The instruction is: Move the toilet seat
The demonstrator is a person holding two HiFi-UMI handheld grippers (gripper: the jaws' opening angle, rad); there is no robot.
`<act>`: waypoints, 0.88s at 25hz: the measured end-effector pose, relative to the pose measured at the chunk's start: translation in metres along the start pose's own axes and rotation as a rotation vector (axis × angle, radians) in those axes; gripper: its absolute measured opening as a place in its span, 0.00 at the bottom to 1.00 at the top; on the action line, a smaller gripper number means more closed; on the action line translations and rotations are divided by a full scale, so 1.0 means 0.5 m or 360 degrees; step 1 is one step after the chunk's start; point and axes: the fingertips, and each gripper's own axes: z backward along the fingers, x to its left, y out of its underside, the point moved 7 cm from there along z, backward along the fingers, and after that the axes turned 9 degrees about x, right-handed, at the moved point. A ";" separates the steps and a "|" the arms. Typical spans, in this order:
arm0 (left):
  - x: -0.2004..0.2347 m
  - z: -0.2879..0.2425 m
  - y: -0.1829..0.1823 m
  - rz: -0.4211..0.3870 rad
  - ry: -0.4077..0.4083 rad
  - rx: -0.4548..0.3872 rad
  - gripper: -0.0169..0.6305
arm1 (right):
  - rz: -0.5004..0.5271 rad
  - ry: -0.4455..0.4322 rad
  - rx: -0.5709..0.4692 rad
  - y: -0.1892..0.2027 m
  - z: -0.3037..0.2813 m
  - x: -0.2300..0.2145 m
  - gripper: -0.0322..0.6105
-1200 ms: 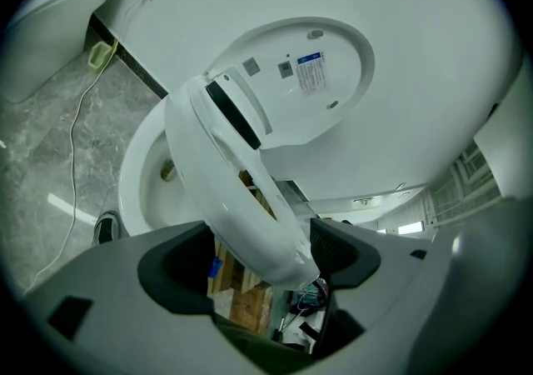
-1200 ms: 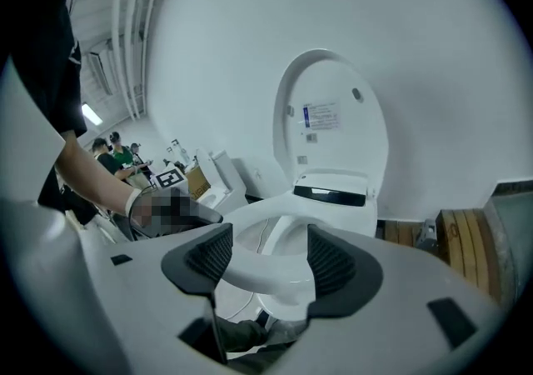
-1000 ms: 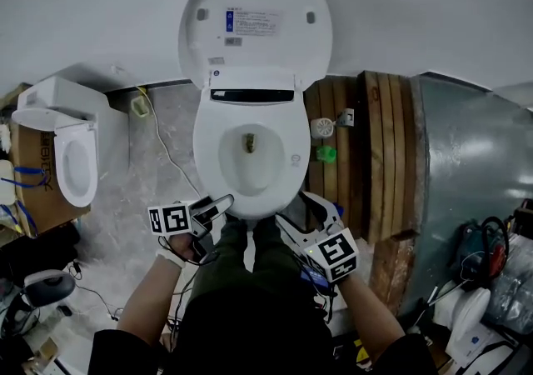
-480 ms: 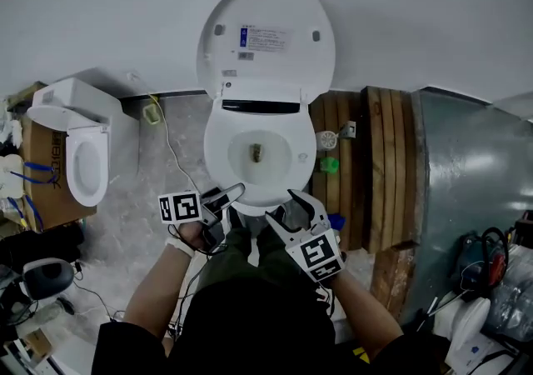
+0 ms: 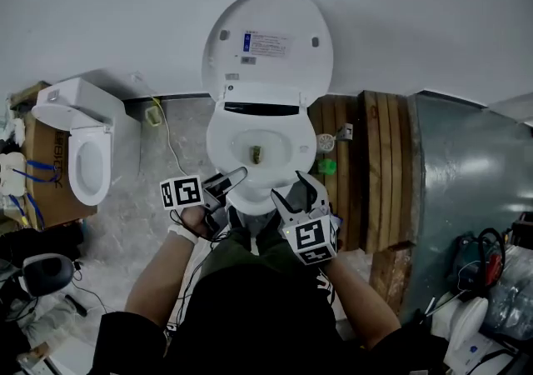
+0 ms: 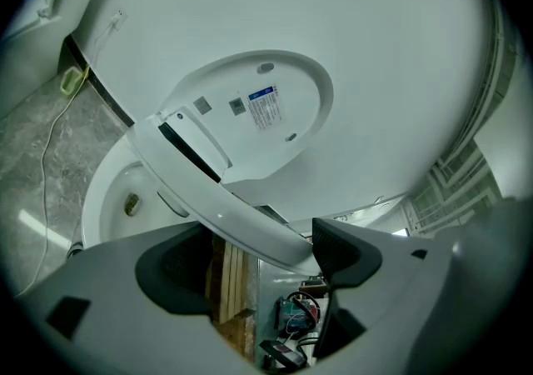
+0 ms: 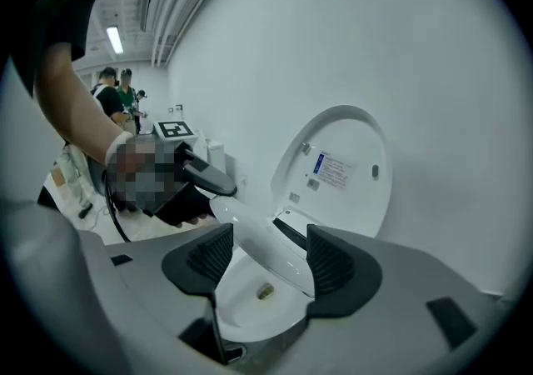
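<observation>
2 left gripper (image 6: 260,242) jaws stand spread with the toilet seat (image 6: 218,213) front rim between them. It seems to lie against 1 pad, unpinched, likely hooked there to tip it. The seat slants, raised off the bowl (image 7: 252,298), short of the upright lid (image 5: 268,40) at 12 o'clock. The right gripper (image 7: 268,255) gapes empty by the bowl's 4 o'clock edge, probably ready to steady. Around lie a marbled grey floor (image 5: 150,190), a white wall (image 5: 416,15), 1 more toilet (image 5: 79,157) at 9 o'clock, and wooden planks (image 5: 379,169) at 3.
</observation>
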 end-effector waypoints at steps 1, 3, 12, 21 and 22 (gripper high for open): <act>-0.003 -0.001 -0.004 0.0002 0.0003 -0.0008 0.57 | 0.0017 0.0023 0.0004 -0.002 -0.002 -0.003 0.52; -0.007 -0.003 -0.010 0.0006 0.0009 -0.0014 0.57 | 0.0034 0.0033 0.0008 -0.004 -0.004 -0.002 0.52; -0.024 0.001 -0.031 0.0021 0.0045 -0.0033 0.57 | 0.0122 0.0106 0.0023 -0.026 -0.028 0.000 0.52; -0.039 -0.001 -0.057 0.0031 0.0099 -0.0083 0.57 | 0.0240 0.0131 0.0020 -0.057 -0.037 -0.030 0.52; -0.042 -0.001 -0.061 0.0029 0.0108 -0.0088 0.57 | 0.0260 0.0141 0.0021 -0.063 -0.038 -0.033 0.52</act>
